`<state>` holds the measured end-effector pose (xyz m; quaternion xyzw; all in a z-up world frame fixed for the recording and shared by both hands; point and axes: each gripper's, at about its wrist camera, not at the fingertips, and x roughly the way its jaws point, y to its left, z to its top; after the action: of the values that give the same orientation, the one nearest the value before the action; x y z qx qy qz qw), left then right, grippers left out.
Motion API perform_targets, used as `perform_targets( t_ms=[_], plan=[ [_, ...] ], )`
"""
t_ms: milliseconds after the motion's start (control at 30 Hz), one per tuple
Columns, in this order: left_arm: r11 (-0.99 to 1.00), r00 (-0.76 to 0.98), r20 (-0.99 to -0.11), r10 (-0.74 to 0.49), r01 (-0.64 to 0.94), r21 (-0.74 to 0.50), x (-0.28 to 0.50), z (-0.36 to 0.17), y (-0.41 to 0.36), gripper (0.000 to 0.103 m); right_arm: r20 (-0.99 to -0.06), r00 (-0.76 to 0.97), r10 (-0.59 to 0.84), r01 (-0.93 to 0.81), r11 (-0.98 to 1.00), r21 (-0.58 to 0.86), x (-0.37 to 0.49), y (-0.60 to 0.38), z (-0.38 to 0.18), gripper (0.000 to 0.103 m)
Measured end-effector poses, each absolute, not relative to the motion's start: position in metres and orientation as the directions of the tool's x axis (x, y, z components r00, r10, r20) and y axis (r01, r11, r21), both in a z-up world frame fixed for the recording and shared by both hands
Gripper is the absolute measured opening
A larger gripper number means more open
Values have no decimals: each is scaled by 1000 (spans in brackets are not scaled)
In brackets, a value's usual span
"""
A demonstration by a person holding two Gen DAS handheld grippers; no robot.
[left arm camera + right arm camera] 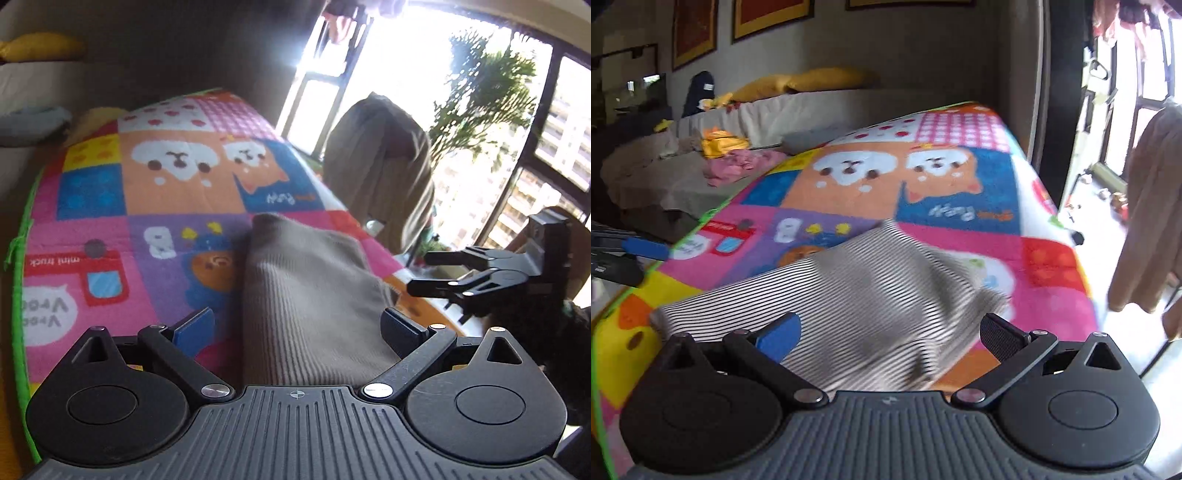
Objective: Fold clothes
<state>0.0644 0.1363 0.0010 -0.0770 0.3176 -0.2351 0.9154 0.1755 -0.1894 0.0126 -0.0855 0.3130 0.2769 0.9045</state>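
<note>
A grey-beige ribbed garment point(306, 295) lies folded on the colourful cartoon play mat point(147, 192). My left gripper point(297, 330) is open just above its near end, fingers to either side of it and holding nothing. In the right wrist view the same garment point(871, 291) lies rumpled on the mat point(960, 206). My right gripper point(894, 334) is open over its near edge and empty. The right gripper also shows in the left wrist view point(424, 269) at the right, beyond the mat's edge, jaws apart.
A brown garment point(380, 170) hangs at the mat's far right, also in the right wrist view point(1152, 206). A bed with yellow pillows point(812, 79) and a pile of clothes point(731, 158) lies beyond the mat's left side. Bright windows point(461, 110) and a plant point(491, 96) are behind.
</note>
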Motion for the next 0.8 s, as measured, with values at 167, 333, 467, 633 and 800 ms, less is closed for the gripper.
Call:
perform_targets(
  t_ms=[167,333,467,633,800],
  plan=[
    [918,647,-688,-330,390,-73,58,-38,109,100,-653,608,451,-611,791,-22,144,-162,-33,103],
    [910,614,-702,-361,396,-123,50,-46,125,101,-657,578,484,-582,809,84,150,-173,-37,103],
    [899,617,-701,-358,431,-80,39,-42,122,100,-650,590,479,-576,814,77,147,-173,-38,103],
    [876,675,-563,-477,415,-245,43,-8,140,100,-650,581,490,-572,814,101,148,-178,-39,103],
    [882,701,-536,-470,355,-310,57,-12,138,100,-642,578,503,-567,814,127,148,-182,-39,103]
  ],
)
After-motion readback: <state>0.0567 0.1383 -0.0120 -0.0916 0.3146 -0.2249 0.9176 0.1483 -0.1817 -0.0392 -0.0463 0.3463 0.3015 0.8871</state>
